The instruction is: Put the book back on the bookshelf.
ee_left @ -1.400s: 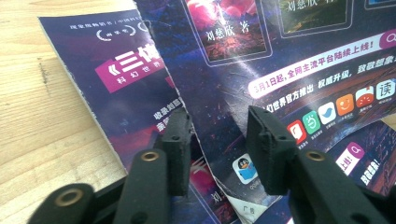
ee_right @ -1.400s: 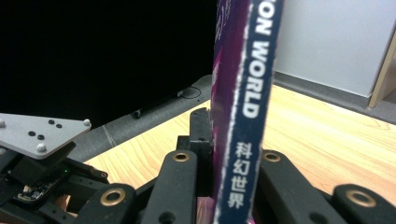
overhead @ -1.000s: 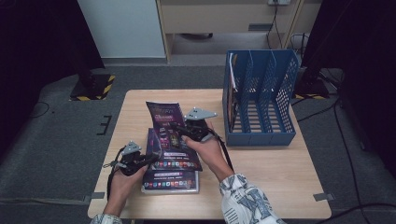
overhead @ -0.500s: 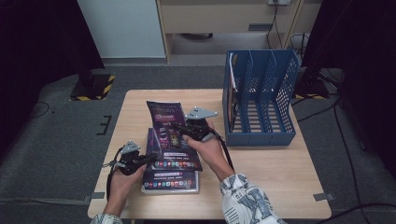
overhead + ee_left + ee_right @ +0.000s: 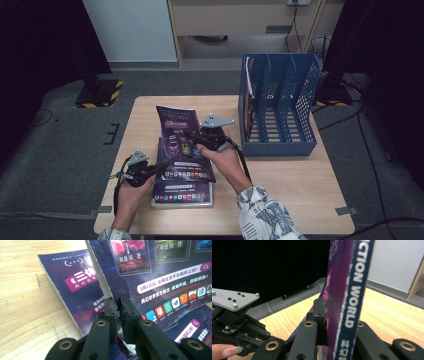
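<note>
On the table, near-left part: a stack of magazines [image 5: 182, 192] lies flat, and the top magazine [image 5: 180, 145] is lifted off it, tilted up toward the far side.
Right claw [image 5: 192, 136]: pinching the raised magazine by its spine edge; the right claw view shows the spine [image 5: 348, 300] upright between the jaws.
Left claw [image 5: 157, 169]: jaws have just been closing, now pressed on the near-left corner of the same magazine [image 5: 160, 277], a page edge between them.
Done so far: one magazine [image 5: 248, 90] appears to stand already in the left slot of the blue file rack [image 5: 305, 90]; the next is gripped by both claws and partly clear of the stack.
Left to do, as I judge: carry it right, stand it in a slot, then handle those underneath.
Around: rack at the far-right of the table [image 5: 300, 175], well apart from the stack; bare wood between.
In the way: nothing on the path; the rack's dividers leave narrow slots, so a floppy magazine could catch on one.
</note>
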The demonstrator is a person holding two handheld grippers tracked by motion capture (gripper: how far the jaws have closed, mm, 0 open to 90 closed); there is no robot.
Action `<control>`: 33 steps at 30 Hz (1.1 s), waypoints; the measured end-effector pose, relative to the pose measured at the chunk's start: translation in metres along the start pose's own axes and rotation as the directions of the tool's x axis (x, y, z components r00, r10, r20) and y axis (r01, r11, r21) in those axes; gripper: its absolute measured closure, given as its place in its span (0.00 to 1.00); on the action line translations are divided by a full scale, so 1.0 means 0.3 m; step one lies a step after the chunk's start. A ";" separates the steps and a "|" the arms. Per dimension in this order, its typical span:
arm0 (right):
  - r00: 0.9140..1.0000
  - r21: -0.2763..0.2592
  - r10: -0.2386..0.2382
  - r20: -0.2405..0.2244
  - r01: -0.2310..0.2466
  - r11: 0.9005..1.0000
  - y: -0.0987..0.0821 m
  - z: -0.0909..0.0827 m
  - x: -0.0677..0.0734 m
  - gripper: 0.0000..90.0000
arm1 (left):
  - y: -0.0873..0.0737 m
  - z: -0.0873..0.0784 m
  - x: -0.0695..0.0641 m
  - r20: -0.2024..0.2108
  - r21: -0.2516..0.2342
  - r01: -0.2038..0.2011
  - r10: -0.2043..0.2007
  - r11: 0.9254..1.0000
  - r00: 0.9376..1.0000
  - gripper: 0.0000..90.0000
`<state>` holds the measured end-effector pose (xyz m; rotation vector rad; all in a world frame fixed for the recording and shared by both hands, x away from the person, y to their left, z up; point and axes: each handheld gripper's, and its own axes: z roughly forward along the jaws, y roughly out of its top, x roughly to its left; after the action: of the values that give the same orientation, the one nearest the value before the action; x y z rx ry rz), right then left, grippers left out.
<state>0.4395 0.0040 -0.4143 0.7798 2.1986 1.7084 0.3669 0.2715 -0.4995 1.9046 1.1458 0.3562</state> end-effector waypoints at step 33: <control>0.999 -0.048 -0.002 -0.038 0.000 0.999 0.064 -0.015 0.010 0.81 | 0.016 -0.033 -0.011 -0.073 -0.061 -0.061 0.056 0.996 0.996 0.95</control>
<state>0.4398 0.0053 -0.3945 0.7405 2.1733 1.7826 0.3617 0.2730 -0.4892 1.8860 1.1142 0.4908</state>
